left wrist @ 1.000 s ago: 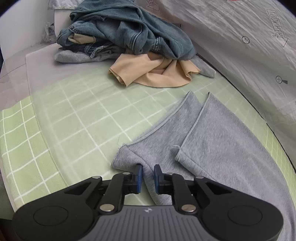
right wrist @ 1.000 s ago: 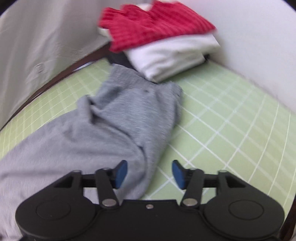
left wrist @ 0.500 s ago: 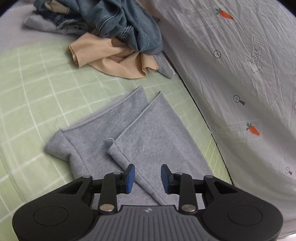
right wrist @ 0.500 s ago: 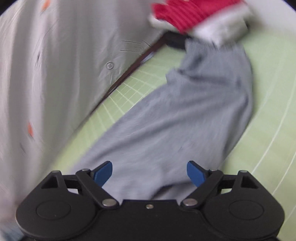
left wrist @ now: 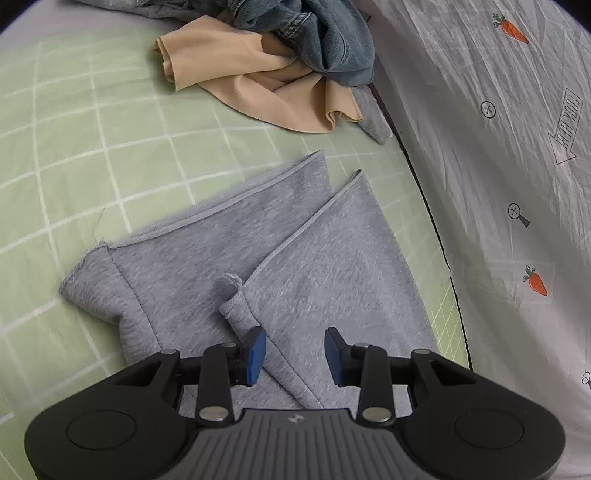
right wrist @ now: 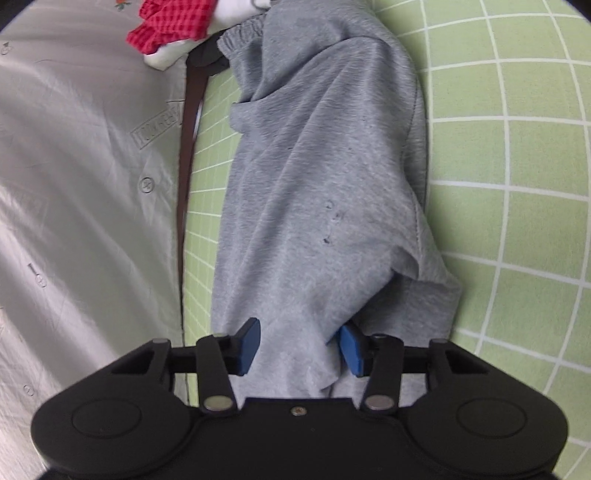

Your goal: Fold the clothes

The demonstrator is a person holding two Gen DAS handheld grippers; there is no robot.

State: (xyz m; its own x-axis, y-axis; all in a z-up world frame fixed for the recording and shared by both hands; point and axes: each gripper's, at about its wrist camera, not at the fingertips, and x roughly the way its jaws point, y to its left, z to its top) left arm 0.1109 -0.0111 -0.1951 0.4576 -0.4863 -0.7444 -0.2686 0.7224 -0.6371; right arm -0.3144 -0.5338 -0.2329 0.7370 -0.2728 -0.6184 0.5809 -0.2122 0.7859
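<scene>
Grey sweatpants lie on the green checked sheet. The left wrist view shows their two legs [left wrist: 280, 258] side by side, hems toward the far left. My left gripper [left wrist: 293, 354] is open just above the right leg, holding nothing. The right wrist view shows the waist end [right wrist: 325, 177], with the elastic waistband at the top. My right gripper [right wrist: 301, 347] is open over the cloth, with a fold of grey fabric between its blue pads [right wrist: 247, 345]; the jaws stand apart.
A pile of blue denim [left wrist: 325, 40] and a beige garment [left wrist: 266, 88] lies beyond the legs. A red checked cloth [right wrist: 170, 22] on white folded laundry sits past the waistband. A grey printed sheet [left wrist: 498, 184] borders the bed.
My left gripper let go of the leg hem, opened and moved right over the other leg. My right gripper swung along the pants toward the waist and narrowed somewhat over a fold.
</scene>
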